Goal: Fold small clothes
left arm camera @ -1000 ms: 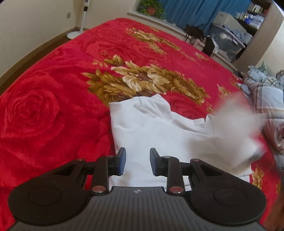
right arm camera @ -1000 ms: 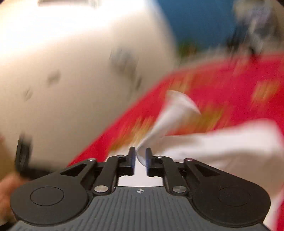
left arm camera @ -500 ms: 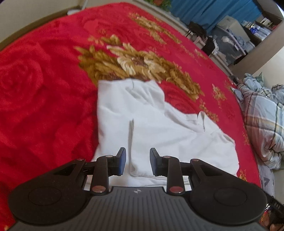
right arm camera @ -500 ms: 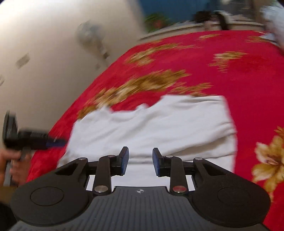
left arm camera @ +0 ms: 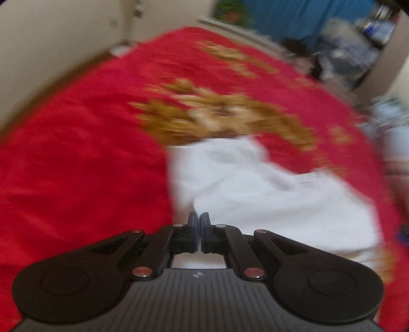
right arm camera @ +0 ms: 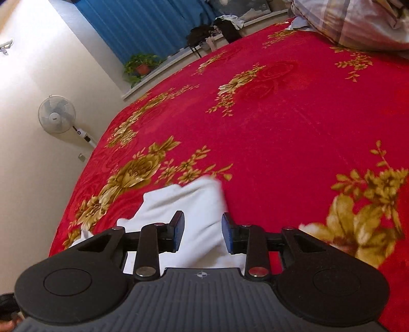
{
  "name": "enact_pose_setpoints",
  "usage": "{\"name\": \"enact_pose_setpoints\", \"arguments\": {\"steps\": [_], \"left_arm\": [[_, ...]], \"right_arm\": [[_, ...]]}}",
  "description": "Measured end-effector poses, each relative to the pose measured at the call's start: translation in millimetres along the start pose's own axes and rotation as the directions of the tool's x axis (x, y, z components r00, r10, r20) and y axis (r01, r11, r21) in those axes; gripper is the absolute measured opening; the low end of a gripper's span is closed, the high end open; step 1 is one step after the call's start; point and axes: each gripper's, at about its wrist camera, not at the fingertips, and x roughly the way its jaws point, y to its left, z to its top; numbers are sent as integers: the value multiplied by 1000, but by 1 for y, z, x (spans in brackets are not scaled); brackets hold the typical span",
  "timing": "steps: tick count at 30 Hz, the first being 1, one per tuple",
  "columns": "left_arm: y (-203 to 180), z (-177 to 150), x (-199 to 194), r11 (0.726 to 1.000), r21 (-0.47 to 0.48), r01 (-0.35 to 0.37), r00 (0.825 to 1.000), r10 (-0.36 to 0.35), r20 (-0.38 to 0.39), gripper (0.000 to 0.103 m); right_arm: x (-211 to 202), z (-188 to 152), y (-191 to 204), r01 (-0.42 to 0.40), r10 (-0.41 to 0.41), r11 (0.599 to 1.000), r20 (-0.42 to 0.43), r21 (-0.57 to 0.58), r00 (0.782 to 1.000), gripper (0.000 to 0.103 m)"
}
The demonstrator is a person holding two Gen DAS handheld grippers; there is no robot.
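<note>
A white garment (left arm camera: 268, 194) lies partly folded on the red flowered bedspread (left arm camera: 76, 158); the left wrist view is blurred by motion. My left gripper (left arm camera: 199, 221) is shut at the garment's near left edge; whether cloth is pinched between the jaws is not clear. In the right wrist view the same white garment (right arm camera: 194, 204) lies under my right gripper (right arm camera: 202, 227), which is open and empty above the cloth's edge.
A plaid quilt (right arm camera: 358, 23) is heaped at the far right of the bed. A standing fan (right arm camera: 57, 115) is by the wall on the left. A potted plant (right arm camera: 140, 66) and dark clutter sit on the sill below the blue curtain.
My left gripper went from open to shut at the garment's near edge. My right gripper let go of the cloth, opened wider, and now hovers over the garment's edge.
</note>
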Motion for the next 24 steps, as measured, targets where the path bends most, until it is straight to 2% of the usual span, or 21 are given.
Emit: {"name": "enact_pose_setpoints", "arguments": {"steps": [1, 3, 6, 9, 14, 15, 17, 19, 20, 23, 24], "left_arm": [[6, -1, 1, 1000, -5, -26, 1000, 26, -14, 2], [13, 0, 1, 1000, -18, 26, 999, -26, -31, 6], [17, 7, -6, 1000, -12, -23, 999, 24, 41, 12], [25, 12, 1, 997, -77, 26, 1000, -25, 14, 12], [19, 19, 6, 999, -37, 38, 999, -37, 15, 13], [19, 19, 6, 998, -31, 46, 999, -45, 15, 13], [18, 19, 6, 998, -32, 50, 999, -50, 15, 13], [19, 20, 5, 998, -34, 54, 998, -53, 16, 13], [19, 21, 5, 998, -37, 57, 998, -57, 19, 13], [22, 23, 3, 996, -41, 73, 997, -72, 25, 13], [22, 24, 4, 996, -42, 77, 997, -76, 26, 12]], "right_arm": [[6, 3, -1, -4, 4, 1000, -12, 10, 1000, 34], [21, 9, -6, -26, 28, 998, -42, 51, 999, 35], [43, 17, -11, -39, 47, 992, -70, 118, 996, 37], [62, 22, -12, -65, 83, 980, -93, 187, 992, 39], [101, 25, -5, -130, 188, 945, -173, 299, 967, 39], [111, 27, -3, -127, 194, 939, -188, 320, 963, 39], [129, 34, 4, -97, 165, 951, -215, 293, 963, 39], [145, 42, 13, -21, 77, 972, -237, 232, 968, 27], [151, 46, 15, 0, 52, 976, -238, 216, 970, 16], [162, 65, 21, 36, -1, 985, -207, 166, 978, 9], [162, 73, 23, 51, -27, 988, -167, 143, 986, 0]]}}
